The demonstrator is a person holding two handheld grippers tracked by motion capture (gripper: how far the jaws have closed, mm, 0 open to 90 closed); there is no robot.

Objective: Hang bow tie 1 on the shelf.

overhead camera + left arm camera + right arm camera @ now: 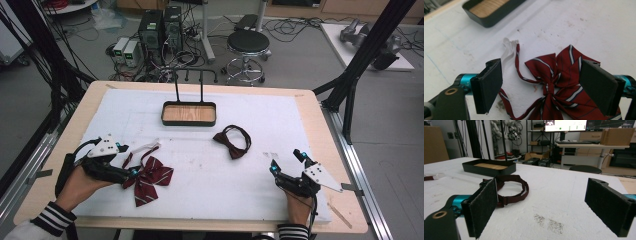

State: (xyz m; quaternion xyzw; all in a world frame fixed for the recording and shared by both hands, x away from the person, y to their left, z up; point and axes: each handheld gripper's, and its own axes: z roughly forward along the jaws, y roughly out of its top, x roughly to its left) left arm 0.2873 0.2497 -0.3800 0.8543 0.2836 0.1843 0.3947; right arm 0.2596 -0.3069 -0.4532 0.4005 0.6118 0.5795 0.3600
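A red bow tie (151, 178) with white stripes lies on the white mat at the front left, its strap ending in a white tab (151, 145). My left gripper (127, 159) is open right at the tie's left side. In the left gripper view the striped bow tie (559, 72) lies between the wide-apart jaws of the left gripper (541, 82), with the white tab (510, 47) beyond them. A dark maroon bow tie (232, 141) lies mid-table. My right gripper (286, 161) rests open at the front right with nothing in it; in its own view the right gripper (544, 202) faces the maroon bow tie (511, 190).
A black tray (189, 121) with a wooden floor and a two-post hanger stand sits at the back centre of the mat; it is also in the left gripper view as the tray (486, 21). Behind the table stand a stool (247, 42) and computers on the floor.
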